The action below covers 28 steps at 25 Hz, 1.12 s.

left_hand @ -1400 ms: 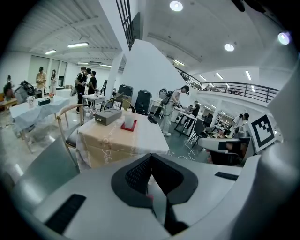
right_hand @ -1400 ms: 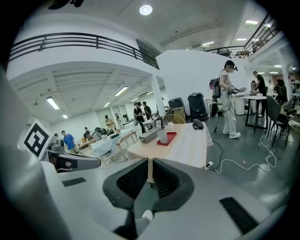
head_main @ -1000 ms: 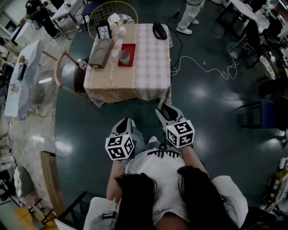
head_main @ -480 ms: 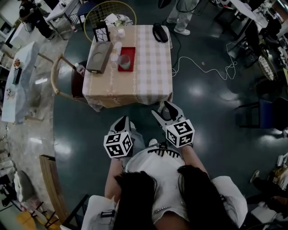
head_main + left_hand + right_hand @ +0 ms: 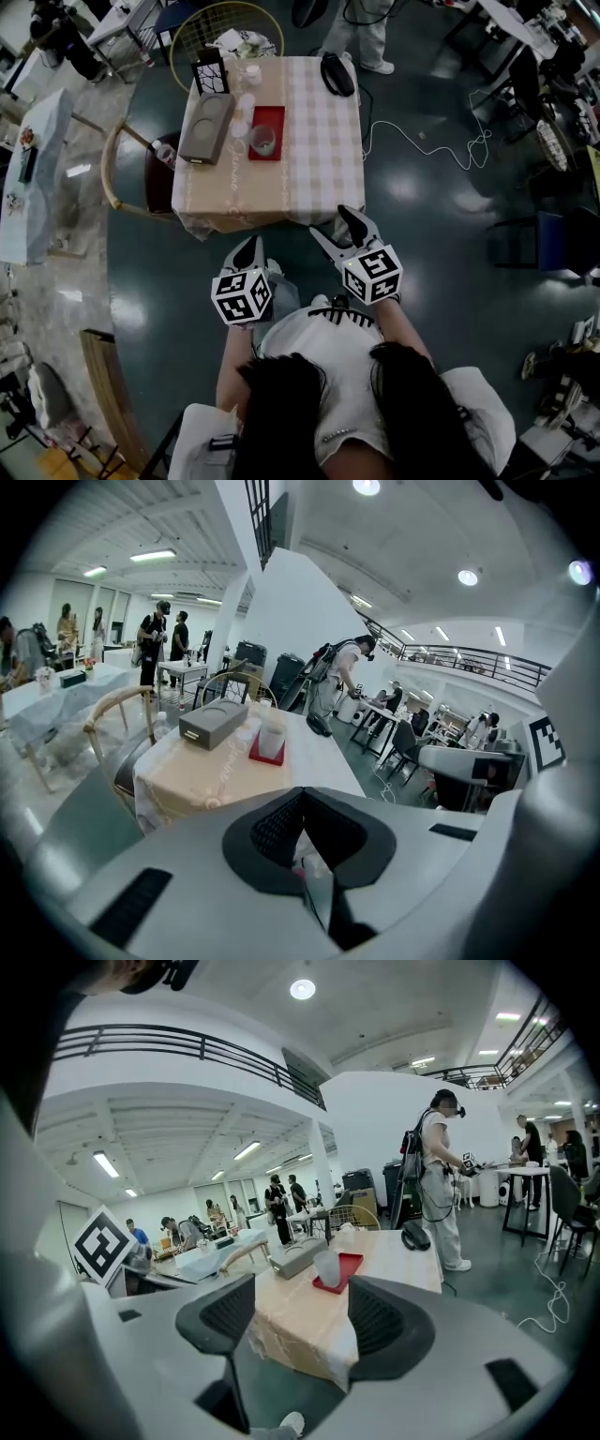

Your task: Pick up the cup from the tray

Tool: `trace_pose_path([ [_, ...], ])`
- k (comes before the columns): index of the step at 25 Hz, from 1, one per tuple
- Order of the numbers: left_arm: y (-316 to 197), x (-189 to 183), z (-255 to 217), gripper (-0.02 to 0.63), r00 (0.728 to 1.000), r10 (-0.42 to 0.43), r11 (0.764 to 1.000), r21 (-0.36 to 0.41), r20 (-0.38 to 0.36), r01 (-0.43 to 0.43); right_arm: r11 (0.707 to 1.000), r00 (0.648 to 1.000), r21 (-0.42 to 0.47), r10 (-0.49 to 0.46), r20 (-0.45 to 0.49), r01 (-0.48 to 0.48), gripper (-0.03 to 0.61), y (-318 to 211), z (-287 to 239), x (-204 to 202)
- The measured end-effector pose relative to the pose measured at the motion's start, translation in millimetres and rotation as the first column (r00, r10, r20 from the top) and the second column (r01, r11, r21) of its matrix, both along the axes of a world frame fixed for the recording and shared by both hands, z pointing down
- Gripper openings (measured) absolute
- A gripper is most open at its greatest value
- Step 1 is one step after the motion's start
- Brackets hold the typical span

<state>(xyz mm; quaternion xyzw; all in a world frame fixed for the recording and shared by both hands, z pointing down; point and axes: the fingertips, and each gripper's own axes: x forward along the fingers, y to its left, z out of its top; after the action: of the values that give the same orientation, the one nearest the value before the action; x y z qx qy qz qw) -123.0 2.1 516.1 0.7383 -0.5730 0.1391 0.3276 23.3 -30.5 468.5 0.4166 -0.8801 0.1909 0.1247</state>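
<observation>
Right gripper jaws just spread, nothing held; left gripper clenched empty. Translucent plastic cup seen upright on red rectangular tray.

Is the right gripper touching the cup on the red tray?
Apart. The right gripper view shows the cup standing on the red tray far across the table, well beyond the right gripper. Its jaws have just been opening, nothing between them.

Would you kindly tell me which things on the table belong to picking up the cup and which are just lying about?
For the job: cup, red tray under it.
Lying about: grey box, framed card, black object.
</observation>
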Motion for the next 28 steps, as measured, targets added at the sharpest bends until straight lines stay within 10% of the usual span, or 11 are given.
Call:
trace_pose_path([
  [28, -113, -64, -5, 0.008, 0.991, 0.134, 0.991, 0.023, 0.002, -0.134, 0.995, 0.992, 0.049, 0.087, -0.094, -0.083, 0.295, -101, 6, -74],
])
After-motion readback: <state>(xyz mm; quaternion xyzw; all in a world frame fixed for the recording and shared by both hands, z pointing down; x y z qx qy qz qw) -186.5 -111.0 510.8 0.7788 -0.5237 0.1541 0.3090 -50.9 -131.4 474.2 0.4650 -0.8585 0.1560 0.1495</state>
